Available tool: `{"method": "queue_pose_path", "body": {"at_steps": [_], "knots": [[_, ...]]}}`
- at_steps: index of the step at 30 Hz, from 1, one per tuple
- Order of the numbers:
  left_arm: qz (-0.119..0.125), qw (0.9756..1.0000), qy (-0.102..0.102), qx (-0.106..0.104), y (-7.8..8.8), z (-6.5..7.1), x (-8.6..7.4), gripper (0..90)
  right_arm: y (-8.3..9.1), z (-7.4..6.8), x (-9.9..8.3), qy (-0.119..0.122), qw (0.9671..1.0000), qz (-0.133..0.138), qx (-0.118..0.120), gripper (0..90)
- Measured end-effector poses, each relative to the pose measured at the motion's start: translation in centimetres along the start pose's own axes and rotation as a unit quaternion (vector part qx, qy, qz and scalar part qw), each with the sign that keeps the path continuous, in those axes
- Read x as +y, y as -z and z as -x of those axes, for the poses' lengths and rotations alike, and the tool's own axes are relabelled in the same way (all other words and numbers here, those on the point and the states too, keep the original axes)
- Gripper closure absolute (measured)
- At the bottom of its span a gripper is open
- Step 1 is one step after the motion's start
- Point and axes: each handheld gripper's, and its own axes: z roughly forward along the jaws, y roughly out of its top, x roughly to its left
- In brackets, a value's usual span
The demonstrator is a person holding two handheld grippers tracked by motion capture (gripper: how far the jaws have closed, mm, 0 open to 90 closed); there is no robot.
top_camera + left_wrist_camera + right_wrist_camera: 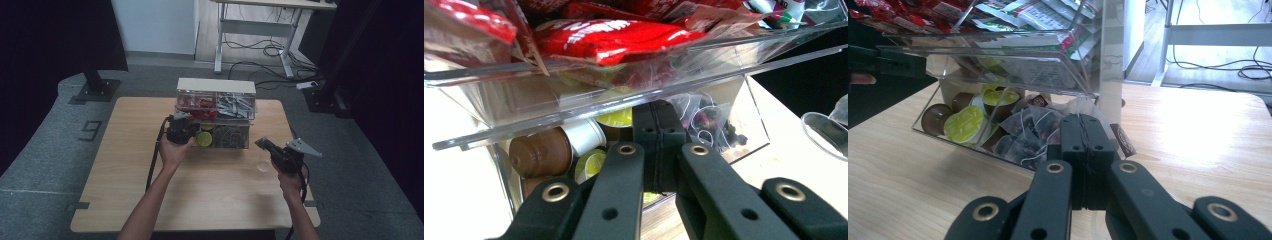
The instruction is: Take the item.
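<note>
A clear two-tier organiser (216, 86) stands at the table's far middle. Its upper tier holds red packets (614, 37) and pale sachets (1048, 15). The lower tier holds coffee capsules (541, 152), some with green lids (964, 125), and tea bags (1028, 135). My left gripper (187, 127) is shut and empty, its tips (659, 112) right at the front of the capsule bin under the upper tier's lip. My right gripper (260, 142) is also shut with nothing held, its tips (1083, 122) pointing at the tea bag bin from a short way off.
A small clear cup (262, 166) sits on the wooden table (125, 200) beside my right hand, and its rim (824, 132) appears in the left gripper view. A desk frame with cables (260, 45) stands on the floor beyond the table.
</note>
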Motion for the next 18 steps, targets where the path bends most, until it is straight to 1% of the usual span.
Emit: {"method": "queue_pose_path", "body": {"at_steps": [12, 18], "knots": [[-0.002, 1.0, -0.002, 0.002, 0.0, 0.0, 0.0, 90.0, 1.1, 1.3, -0.7, -0.001, 0.9998, -0.003, -0.02, 89.0], [-0.002, 1.0, -0.001, 0.001, -0.1, 0.1, 0.0, 90.0, 1.1, 1.7, -1.1, -0.004, 0.9997, -0.007, -0.023, 88.9]]}}
